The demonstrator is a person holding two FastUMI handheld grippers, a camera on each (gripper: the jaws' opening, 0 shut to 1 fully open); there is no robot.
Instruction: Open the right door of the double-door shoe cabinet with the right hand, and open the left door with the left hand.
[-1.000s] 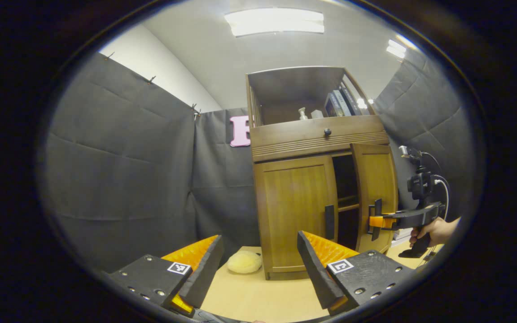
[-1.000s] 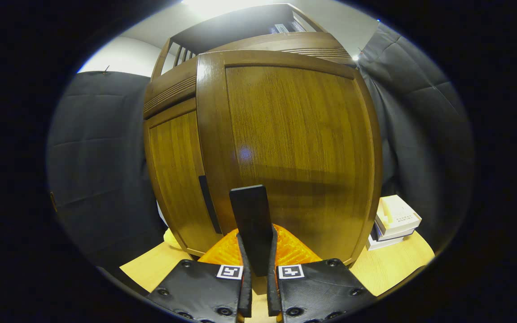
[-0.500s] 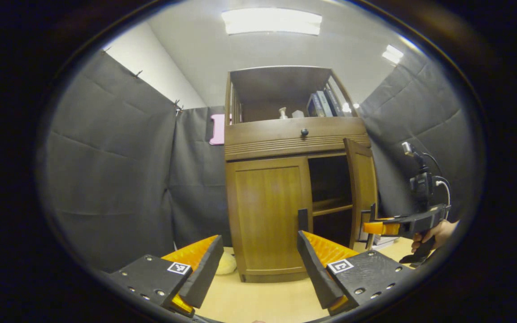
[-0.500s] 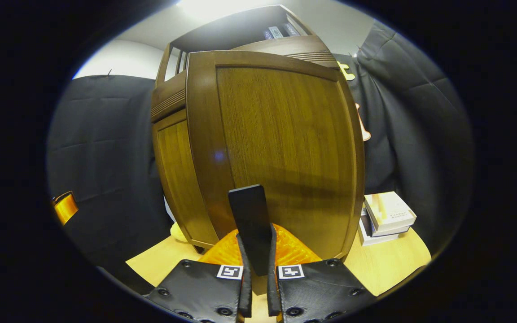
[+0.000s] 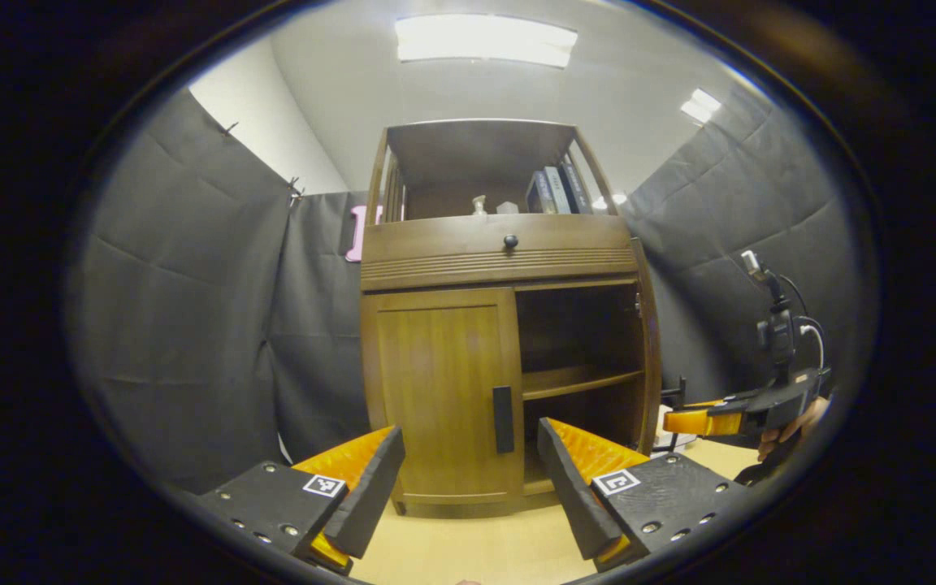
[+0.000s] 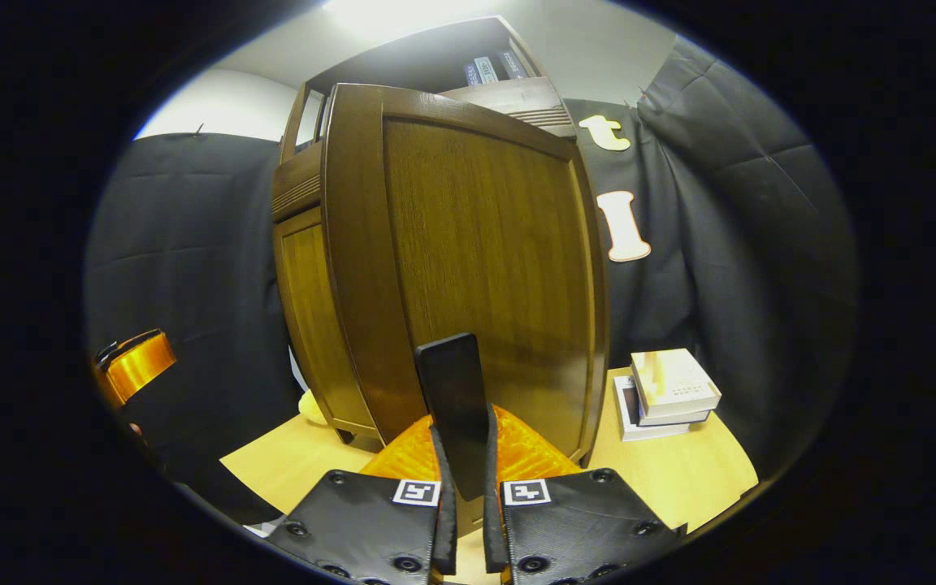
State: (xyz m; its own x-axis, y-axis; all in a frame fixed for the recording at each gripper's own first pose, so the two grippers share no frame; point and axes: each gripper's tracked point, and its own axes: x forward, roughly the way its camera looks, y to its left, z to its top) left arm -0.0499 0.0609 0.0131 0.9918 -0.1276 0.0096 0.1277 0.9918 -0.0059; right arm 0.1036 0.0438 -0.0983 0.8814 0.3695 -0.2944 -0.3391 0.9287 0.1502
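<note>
One door open, one to go: hand-off from right pull to left reach

Right gripper (image 6: 465,487): fingers pinched on the black handle (image 6: 453,398) of the right door (image 6: 484,268). Door is swung well out; in the left gripper view it shows edge-on at the right side of the cabinet (image 5: 500,252), with the dark interior and a shelf (image 5: 578,379) exposed. That door looks about as open as it needs to be.

Left gripper (image 5: 468,487): jaws wide, nothing between them, hanging in front of the cabinet and apart from it. Left door (image 5: 439,390) is shut; its black vertical handle (image 5: 503,419) sits at the door's right edge, next to the open bay.

How to do the next bit well, my read:
- Right: stop pulling, release straight off the handle, don't drag the door back.
- Left: bring the open jaws in square to the handle, one finger each side, then close.
- Handle is thin and vertical, so keep the fingers upright; a tilted grip probably slips.
- Pull along the hinge arc, hinge on the far left edge, not straight back.

Off to the right: stacked books (image 6: 667,390) on the tabletop (image 6: 679,479), near the right door's swing but clear of it.
</note>
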